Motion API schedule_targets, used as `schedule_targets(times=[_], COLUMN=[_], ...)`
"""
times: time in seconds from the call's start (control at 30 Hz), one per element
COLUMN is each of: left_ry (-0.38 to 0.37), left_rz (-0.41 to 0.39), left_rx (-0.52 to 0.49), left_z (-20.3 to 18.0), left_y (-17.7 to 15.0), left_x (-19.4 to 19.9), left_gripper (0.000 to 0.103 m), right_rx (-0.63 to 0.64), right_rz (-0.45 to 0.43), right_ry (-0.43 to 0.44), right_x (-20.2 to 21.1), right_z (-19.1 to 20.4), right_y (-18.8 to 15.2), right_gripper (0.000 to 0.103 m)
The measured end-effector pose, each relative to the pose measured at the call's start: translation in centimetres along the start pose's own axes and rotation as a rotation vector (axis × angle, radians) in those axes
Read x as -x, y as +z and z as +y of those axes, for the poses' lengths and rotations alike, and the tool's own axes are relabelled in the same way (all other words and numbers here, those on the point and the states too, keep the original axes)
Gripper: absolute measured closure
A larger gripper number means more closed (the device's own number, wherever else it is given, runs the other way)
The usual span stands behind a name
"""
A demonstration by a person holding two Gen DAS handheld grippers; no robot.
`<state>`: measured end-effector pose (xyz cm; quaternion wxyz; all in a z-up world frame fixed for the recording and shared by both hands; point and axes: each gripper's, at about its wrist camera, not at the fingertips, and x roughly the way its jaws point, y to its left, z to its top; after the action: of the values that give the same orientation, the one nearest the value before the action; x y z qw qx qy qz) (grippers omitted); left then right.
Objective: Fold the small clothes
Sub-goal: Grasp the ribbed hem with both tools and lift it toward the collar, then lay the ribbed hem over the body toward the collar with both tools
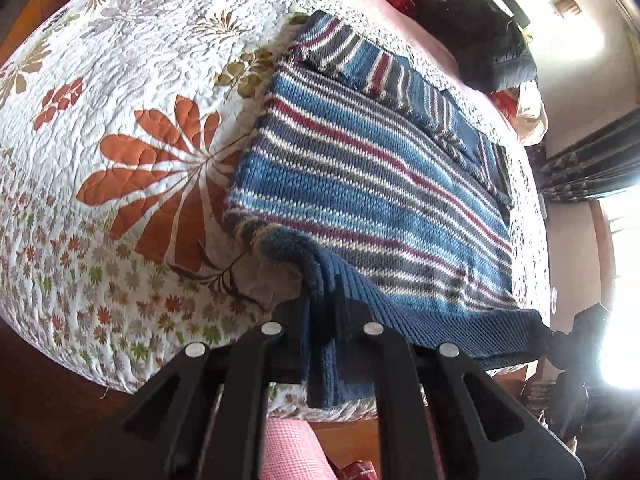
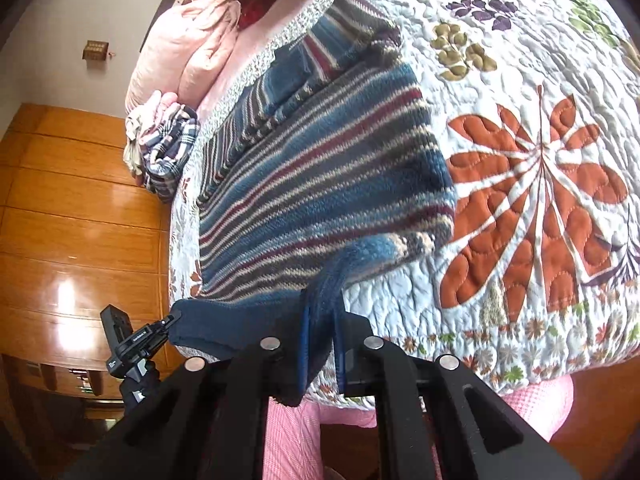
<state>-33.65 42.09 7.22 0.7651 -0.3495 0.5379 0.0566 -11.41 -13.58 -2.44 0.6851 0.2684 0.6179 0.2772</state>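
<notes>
Left wrist view
Surroundings: a floral quilt point(image 1: 120, 128) covers the bed; dark clothes point(image 1: 480, 28) are heaped at the far edge, and a bright window glares at the right.
In the way: nothing lies between the gripper and the garment.
Sweater: a striped knit sweater point(image 1: 360, 168) in blue, grey, white and maroon lies flat on the quilt, one sleeve point(image 1: 360, 64) folded across its top.
Left gripper: the left gripper point(image 1: 322, 312) is clamped on the ribbed blue hem at one corner, which hangs over the bed's near edge.
Other end: the right gripper point(image 1: 560, 344) shows at the hem's opposite corner, touching the cloth.

Right wrist view
Surroundings: a pink pillow point(image 2: 188, 48) and a plaid bundle of clothes point(image 2: 168, 148) sit at the bed's far side; a wooden wardrobe point(image 2: 72, 208) stands beyond.
Sweater: the same striped sweater point(image 2: 320, 184) spreads away, sleeve point(image 2: 340, 40) folded over it.
Right gripper: the right gripper point(image 2: 320, 320) pinches a bunched corner of the hem between its fingers.
Other end: the left gripper point(image 2: 156, 332) holds the far hem corner, lifted slightly off the quilt point(image 2: 520, 80).
</notes>
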Motion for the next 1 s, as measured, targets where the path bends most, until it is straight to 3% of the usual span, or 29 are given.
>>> schedule_targets(times=[0.33,0.57,0.67,0.83,0.9,0.93,1.0], left_ry=[-0.004,-0.023,-0.058,-0.191,-0.183,-0.177,-0.16], left_rz=[0.025,0.057,0.075,0.092,0.045,0.019,-0.014], left_rx=[0.045,0.087,0.124,0.226,0.225,0.226,0.223], left_z=[-0.4,0.7,1.4,3.1,3.5,3.9,4.5], left_y=[6.0,8.5,9.2,9.5,9.5,9.6,9.8], left_x=[-6.0,-9.5,-10.3,-9.6,-8.1,-7.3,-5.7], left_gripper=[0.095,0.091,0.088,0.082,0.074,0.069,0.069], right_rx=[-0.11,-0.132,-0.162,-0.194,-0.183,-0.179,-0.153], right_rz=[0.049,0.084,0.098,0.073,0.051,0.041,0.025], right_ry=[0.039,0.005,0.0,-0.006,-0.029,-0.048,-0.093], right_x=[-4.2,-6.9,-7.6,-6.9,-5.9,-5.4,-4.5], right_z=[-1.5,-2.4,-3.2,-4.7,-5.0,-5.2,-5.4], right_y=[7.7,10.6,11.4,12.1,12.3,12.4,12.4], right_gripper=[0.093,0.093,0.087,0.075,0.073,0.066,0.066])
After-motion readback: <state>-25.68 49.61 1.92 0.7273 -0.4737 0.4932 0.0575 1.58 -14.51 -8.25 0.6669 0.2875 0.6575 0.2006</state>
